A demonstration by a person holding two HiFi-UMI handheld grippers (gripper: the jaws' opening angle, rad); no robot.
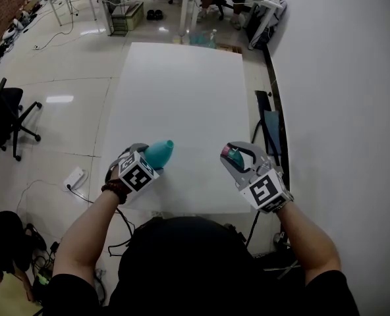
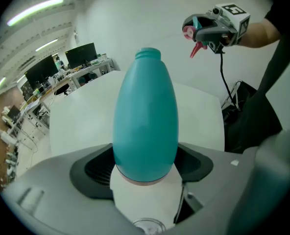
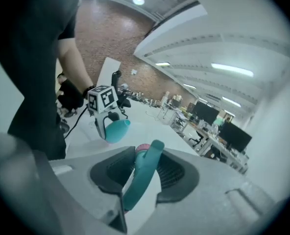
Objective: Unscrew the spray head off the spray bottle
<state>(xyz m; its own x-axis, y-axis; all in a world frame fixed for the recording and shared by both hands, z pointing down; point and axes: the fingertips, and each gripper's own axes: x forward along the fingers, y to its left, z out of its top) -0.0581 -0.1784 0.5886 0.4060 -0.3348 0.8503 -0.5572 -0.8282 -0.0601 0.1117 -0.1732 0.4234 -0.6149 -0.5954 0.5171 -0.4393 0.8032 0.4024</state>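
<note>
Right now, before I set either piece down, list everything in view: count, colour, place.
spray bottle: one, teal, head off, held in the left gripper's jaws.
spray head: one, teal with pink nozzle, held in the right gripper's jaws.
table: one, white, below both grippers.
office chair: one, black, floor left of the table.
power strip: one, white, floor by the table's near-left corner.
desks: several, white, far end of the room.
left gripper: one, grey, jaws shut on the spray bottle.
right gripper: one, grey, jaws shut on the spray head.
</note>
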